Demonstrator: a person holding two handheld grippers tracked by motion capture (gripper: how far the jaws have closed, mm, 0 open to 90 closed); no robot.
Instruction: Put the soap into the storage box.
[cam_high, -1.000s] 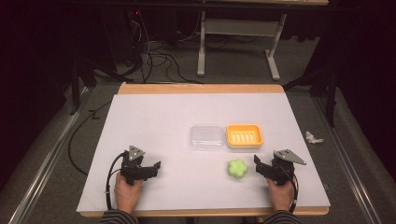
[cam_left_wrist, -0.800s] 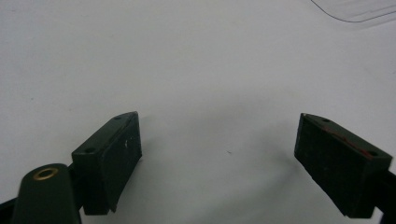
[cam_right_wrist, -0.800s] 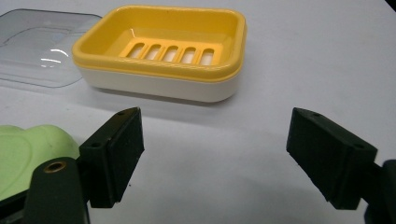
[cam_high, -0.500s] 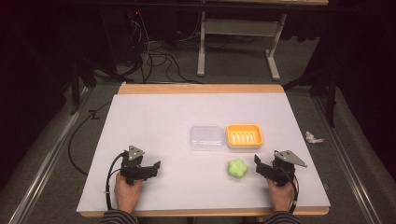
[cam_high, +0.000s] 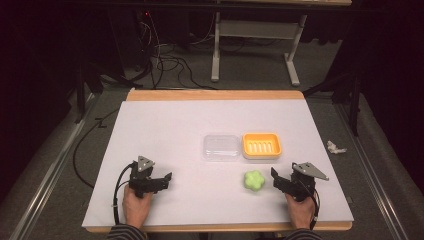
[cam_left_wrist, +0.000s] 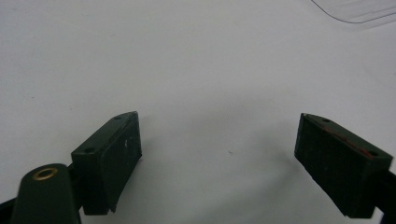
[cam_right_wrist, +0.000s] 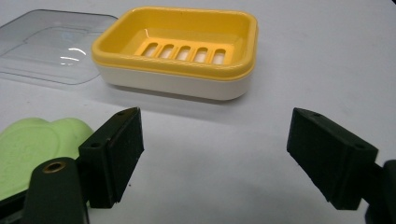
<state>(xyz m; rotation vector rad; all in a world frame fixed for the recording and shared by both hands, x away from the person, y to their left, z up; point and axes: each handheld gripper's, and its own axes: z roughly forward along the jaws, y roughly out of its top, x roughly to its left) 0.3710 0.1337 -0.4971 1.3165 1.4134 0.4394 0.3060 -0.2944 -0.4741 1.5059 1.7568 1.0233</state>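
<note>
- Resting on the white bench (cam_high: 200, 125) near its front edge, the left gripper (cam_high: 162, 180) sits in the person's left hand (cam_high: 136, 206); its jaws stand wide apart with nothing between them, bare bench surface showing in the gap in the left gripper view.
- Right gripper (cam_high: 276, 179) is held by the right hand (cam_high: 301, 210) at the front right of the bench, jaws spread wide and empty, pointing toward the bench middle.
- Green flower-shaped soap (cam_high: 253, 181) lies flat on the bench just beside the right gripper, on its left; in the right gripper view it (cam_right_wrist: 32, 149) sits outside the left jaw, not between the jaws.
- Yellow soap dish (cam_high: 261, 145) with slotted insert stands upright beyond the soap, right of bench centre; its lower body is white (cam_right_wrist: 177, 84).
- Clear plastic lid (cam_high: 221, 147) lies just beside the dish on its left; whether they touch I cannot tell.
- A crumpled white scrap (cam_high: 335, 147) lies on the floor, right of the bench.
</note>
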